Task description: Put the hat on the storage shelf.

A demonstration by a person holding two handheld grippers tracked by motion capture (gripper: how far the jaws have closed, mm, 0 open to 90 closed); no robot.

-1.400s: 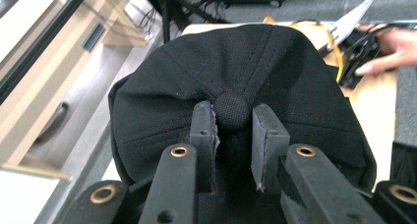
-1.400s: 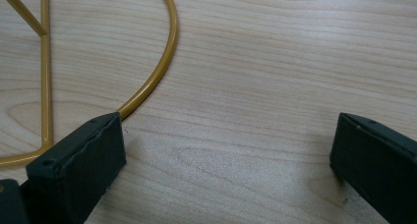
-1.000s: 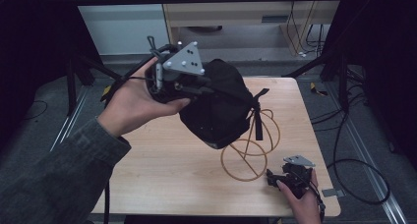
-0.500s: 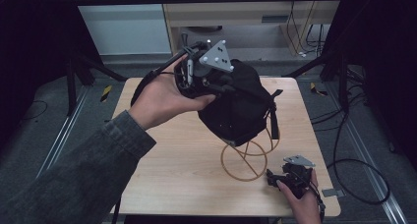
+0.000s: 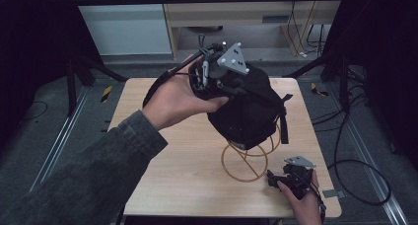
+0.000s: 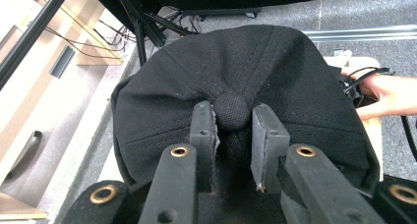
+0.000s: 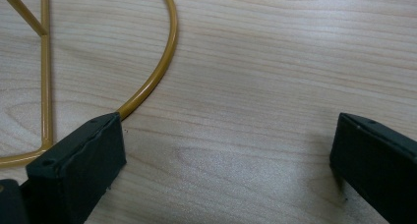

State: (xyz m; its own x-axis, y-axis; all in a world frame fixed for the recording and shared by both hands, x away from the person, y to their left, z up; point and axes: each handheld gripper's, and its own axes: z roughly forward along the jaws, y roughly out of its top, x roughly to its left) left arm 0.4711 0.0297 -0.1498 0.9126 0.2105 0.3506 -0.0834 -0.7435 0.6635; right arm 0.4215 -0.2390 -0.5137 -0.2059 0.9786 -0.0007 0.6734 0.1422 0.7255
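A black cap (image 5: 249,114) hangs over the top of a gold wire stand (image 5: 245,162) at the table's middle right. My left gripper (image 5: 230,87) holds it from the upper left. In the left gripper view the jaws of that gripper (image 6: 232,120) are shut on the cap (image 6: 275,71) at its round crown button (image 6: 231,111). My right gripper (image 5: 283,178) rests low on the table at the front right, just right of the stand's base ring. In the right gripper view my right gripper (image 7: 226,160) is open and empty, one jaw touching the gold ring (image 7: 153,80).
The wooden table (image 5: 162,170) has bare room on its left half. A cable (image 5: 345,161) trails off the right edge to the floor. A wooden cabinet (image 5: 236,13) and black frame legs (image 5: 79,72) stand behind the table.
My left gripper has carried the cap to the right, from the table's upper left to over the wire stand. The right gripper has stayed where it was.
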